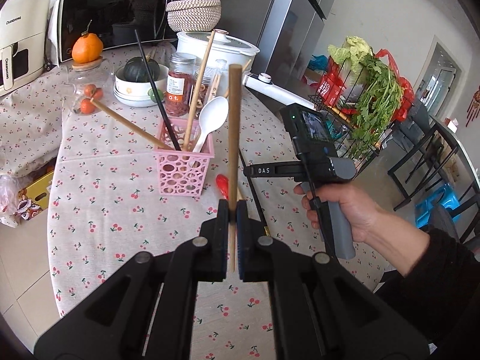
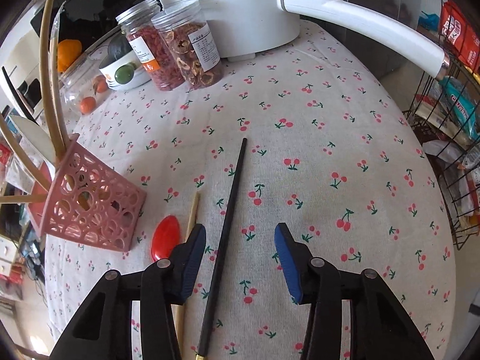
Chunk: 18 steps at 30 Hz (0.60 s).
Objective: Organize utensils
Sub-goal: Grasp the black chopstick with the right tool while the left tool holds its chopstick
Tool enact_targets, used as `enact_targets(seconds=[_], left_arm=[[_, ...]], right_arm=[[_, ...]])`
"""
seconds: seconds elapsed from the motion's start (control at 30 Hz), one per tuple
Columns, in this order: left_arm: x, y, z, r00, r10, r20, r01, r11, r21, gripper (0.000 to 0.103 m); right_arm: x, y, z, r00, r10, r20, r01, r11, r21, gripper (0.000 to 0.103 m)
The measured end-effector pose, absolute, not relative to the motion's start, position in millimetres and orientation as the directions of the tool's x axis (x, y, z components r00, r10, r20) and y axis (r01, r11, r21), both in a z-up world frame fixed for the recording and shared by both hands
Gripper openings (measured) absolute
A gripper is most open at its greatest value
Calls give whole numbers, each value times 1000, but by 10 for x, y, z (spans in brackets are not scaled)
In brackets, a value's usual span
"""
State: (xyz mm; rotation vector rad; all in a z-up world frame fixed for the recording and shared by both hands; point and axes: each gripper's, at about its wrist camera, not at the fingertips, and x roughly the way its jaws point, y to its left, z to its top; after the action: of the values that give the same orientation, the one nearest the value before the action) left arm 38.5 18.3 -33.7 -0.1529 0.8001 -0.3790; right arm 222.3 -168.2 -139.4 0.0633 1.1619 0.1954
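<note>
My left gripper [image 1: 232, 207] is shut on a brown wooden chopstick [image 1: 233, 120] and holds it upright, to the right of and nearer than the pink perforated basket [image 1: 183, 168]. The basket holds several chopsticks and a white spoon [image 1: 211, 117]. My right gripper [image 2: 240, 234] is open low over the cherry-print tablecloth. A black chopstick [image 2: 228, 210] lies on the cloth between its blue pads, untouched by either. Left of it lie a light wooden chopstick [image 2: 193, 213] and a red spoon [image 2: 165, 237], close to the pink basket [image 2: 90, 207].
Two jars of dried food [image 2: 192, 51] and a white cooker [image 2: 240, 9] with a long handle stand at the table's far side. A bowl with a dark squash [image 1: 138, 84], a glass jar of oranges [image 1: 87, 90] and a microwave [image 1: 114, 15] are behind. A wire rack [image 2: 450, 150] stands right of the table.
</note>
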Motion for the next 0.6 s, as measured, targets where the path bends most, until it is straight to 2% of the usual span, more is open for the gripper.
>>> enact_targets(seconds=[0.27,0.37,0.4,0.6], left_arm=[[402,234,-350,630,-382,-676,259,924,-282,5],[407,246,-362,629,-378,-679,254,926,-281,5],[412,246,-364,628,-377,-680,252,926,-280,5],[410,257,-343,638,-368,-677,243,930,-276,5]], right_arm=[[2226,-1484,-1474,397,77,-915,-184,983,3,34],[2198,-1461,-1465,389,87,-917,-201,980,8,19],[2186,-1455,-1462,383,93,-919,-205,979,13,11],[2049,-1499,-1340,409,134,-903,-209,977,51,6]])
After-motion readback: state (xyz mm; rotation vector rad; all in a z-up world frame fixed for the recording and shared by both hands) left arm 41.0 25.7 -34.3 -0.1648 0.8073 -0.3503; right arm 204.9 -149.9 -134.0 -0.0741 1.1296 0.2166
